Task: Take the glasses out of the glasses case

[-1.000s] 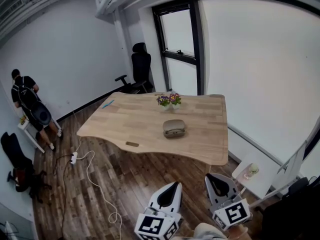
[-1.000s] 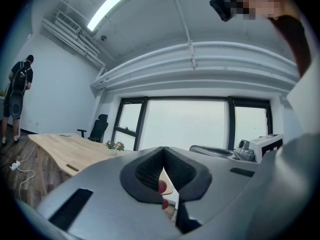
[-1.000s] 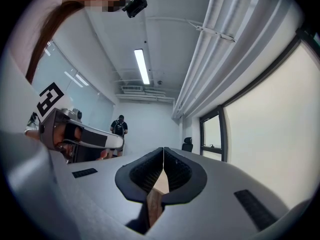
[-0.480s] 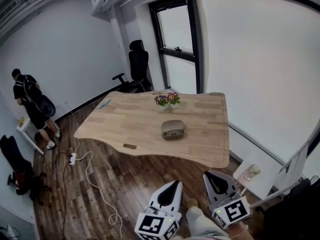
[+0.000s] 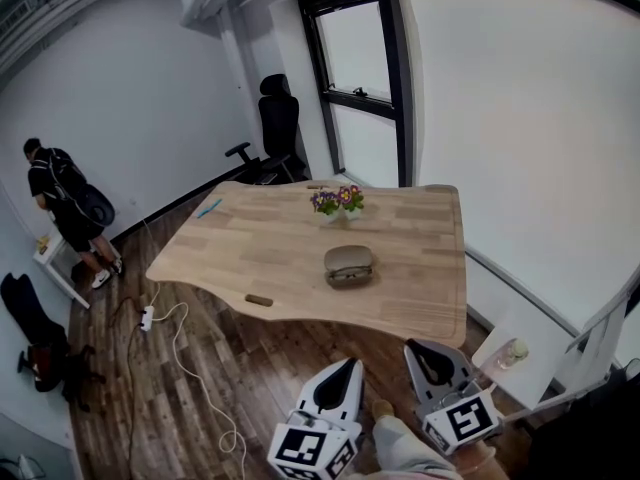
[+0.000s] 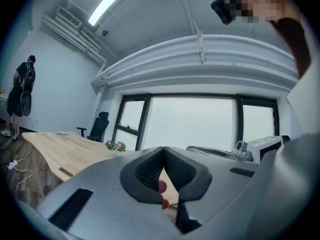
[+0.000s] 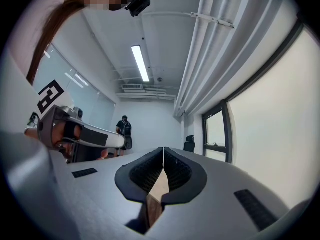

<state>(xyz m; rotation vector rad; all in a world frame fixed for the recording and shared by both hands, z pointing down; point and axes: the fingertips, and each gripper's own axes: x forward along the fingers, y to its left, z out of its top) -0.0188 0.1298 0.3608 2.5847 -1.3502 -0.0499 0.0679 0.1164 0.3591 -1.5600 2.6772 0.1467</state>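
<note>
Before the table (image 5: 260, 253), left gripper (image 5: 350, 367) and right gripper (image 5: 418, 352) (jaws together) point forward

**Q:** Status of the right gripper (image 7: 163, 154)?

**A:** Jaws closed, tips in contact, nothing between them. The notch below the tips exposes a strip of pale worktop (image 7: 161, 186) above darker wood flooring (image 7: 150, 213).

**Q:** Surroundings?

**A:** At left is the left gripper (image 7: 112, 140), with its marker cube (image 7: 50, 96) on top. At the far wall stands a person (image 7: 125, 130) in dark clothing with a backpack, facing away. To the right are an office chair (image 7: 189, 144) and a dark-framed window (image 7: 217, 134). Overhead are a strip light (image 7: 140, 63) and white pipes (image 7: 212, 21).
</note>
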